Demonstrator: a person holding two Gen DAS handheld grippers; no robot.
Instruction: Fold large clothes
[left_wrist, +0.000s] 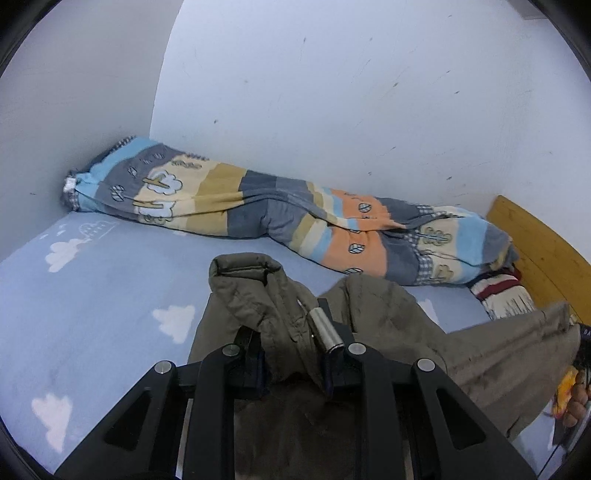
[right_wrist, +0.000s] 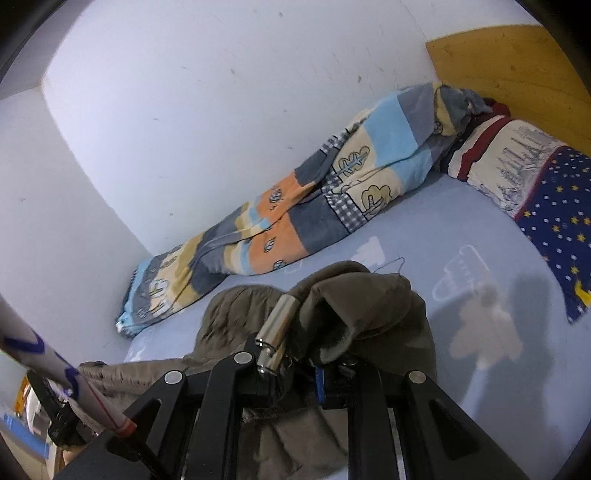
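Note:
An olive-brown padded jacket (left_wrist: 388, 325) hangs over the light blue bed sheet (left_wrist: 110, 302). My left gripper (left_wrist: 291, 350) is shut on a bunch of the jacket, with the fabric pinched between its fingers. A sleeve end (left_wrist: 240, 264) stands up just beyond it. In the right wrist view my right gripper (right_wrist: 306, 354) is shut on another bunch of the same jacket (right_wrist: 369, 302), near a dark-lined opening. The jacket stretches between both grippers and is lifted off the bed.
A striped patchwork quilt (left_wrist: 280, 218) lies rolled along the white wall (left_wrist: 332, 92). A pillow (right_wrist: 517, 166) and a navy star-print cloth (right_wrist: 565, 229) lie by the wooden headboard (right_wrist: 509, 62). The quilt also shows in the right wrist view (right_wrist: 295, 221).

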